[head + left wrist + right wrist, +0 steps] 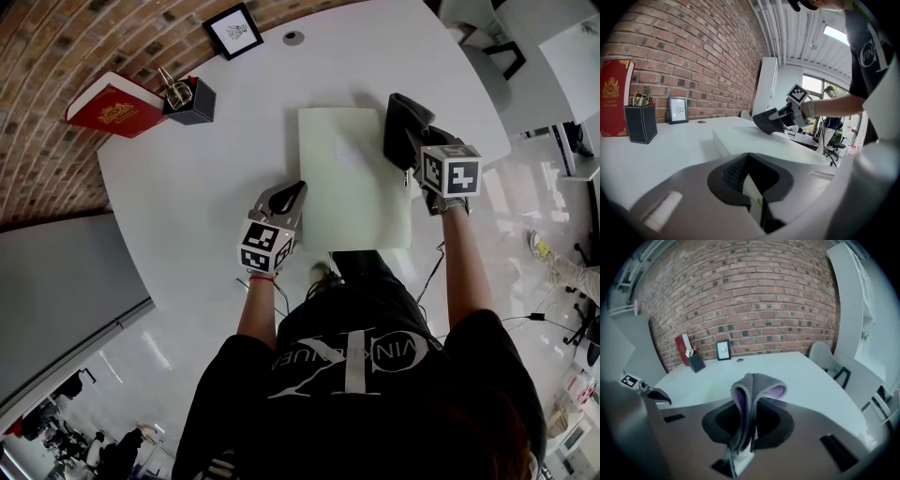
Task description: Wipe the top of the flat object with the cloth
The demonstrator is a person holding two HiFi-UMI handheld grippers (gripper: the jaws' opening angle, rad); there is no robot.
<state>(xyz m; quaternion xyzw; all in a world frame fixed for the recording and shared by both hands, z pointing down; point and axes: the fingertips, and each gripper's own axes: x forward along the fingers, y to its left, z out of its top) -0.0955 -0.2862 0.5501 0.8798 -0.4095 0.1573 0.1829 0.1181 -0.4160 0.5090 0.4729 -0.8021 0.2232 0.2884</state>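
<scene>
The right gripper (pixel 746 420) has its jaws clamped together on a dark grey cloth (pixel 752 390). The cloth stands up out of them in a folded loop, with a paler lilac inner face showing at the top. From the head view, that cloth (pixel 405 122) hangs over the far right corner of the flat pale-green slab (pixel 352 178). From the left gripper view, its lower edge looks to be down on the slab's top, though I can't be sure it touches.

The left gripper (pixel 751 180) has its jaws closed together with nothing caught between them. It (pixel 289 197) sits low over the white table (pixel 187 197), just beside the slab's left edge towards the near end. The person's arms reach forward from a black T-shirt, one behind each gripper.

The slab lies flat in the middle of the table with its long sides running near to far, and its top is bare apart from the cloth's corner.

Well apart from it, at the far left, a red book (pixel 112 105) leans against the brick wall (pixel 750 296), with a black pen holder (pixel 192 101) just beside it on the right. Further right along the far edge stands a small framed picture (pixel 232 30), and next to it a round grommet (pixel 293 37) is set into the tabletop. A white chair (pixel 825 359) stands off the table's far right side.
</scene>
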